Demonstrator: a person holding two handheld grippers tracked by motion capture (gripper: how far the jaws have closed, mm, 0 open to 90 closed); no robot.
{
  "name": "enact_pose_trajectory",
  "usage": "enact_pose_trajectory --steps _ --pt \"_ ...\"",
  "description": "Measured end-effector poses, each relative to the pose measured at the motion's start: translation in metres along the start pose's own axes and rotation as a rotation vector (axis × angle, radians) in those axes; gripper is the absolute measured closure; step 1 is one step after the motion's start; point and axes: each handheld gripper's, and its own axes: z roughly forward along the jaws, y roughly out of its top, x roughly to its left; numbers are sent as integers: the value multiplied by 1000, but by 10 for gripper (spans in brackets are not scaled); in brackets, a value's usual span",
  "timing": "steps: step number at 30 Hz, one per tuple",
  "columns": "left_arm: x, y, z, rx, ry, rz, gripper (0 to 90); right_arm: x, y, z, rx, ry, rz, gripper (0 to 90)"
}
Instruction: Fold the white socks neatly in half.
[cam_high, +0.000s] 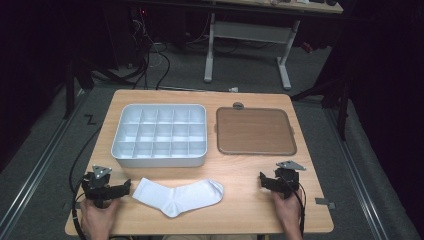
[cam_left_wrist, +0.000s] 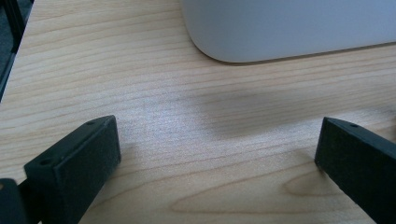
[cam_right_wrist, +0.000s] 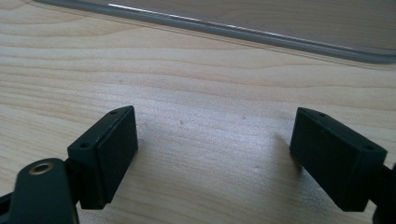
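A white sock (cam_high: 178, 195) lies flat on the table (cam_high: 250, 200) near its front edge, between the two claws, toe end toward the left claw and cuff toward the right. Behind it, on the left half, stands a white box (cam_high: 159, 158) divided into a grid of small compartments; every compartment that can be seen holds nothing. Just beside the box on the right lies a flat brown lid (cam_high: 255, 131) with a grey rim and a small tab at its far edge, separate from the box and with nothing on it.

The left claw (cam_high: 125, 187) rests at the front left of the table, its tips just beside the sock's toe end but apart from it. In the left gripper view its jaws stand wide apart over bare wood, with the rounded corner of the box ahead. The right claw (cam_high: 263, 179) sits at the front right, well apart from the sock's cuff. In the right gripper view its jaws also stand wide apart with only wood between them, and the lid's grey rim runs across ahead.
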Motion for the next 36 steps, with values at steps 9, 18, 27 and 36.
enact_pose_trajectory --steps 9,18,27,36 --pt "0 0 0 0 -1 0 6 0 -1 0 -4 1 -3 157" --pt "-1 0 0 3 -7 3 6 0 -1 -1 -4 3 -3 157" --pt "-1 0 0 2 -6 3 6 1 -1 -1 -5 5 -8 156" --pt "-1 -1 0 1 -4 2 7 0 -3 -3 -10 22 -23 194"
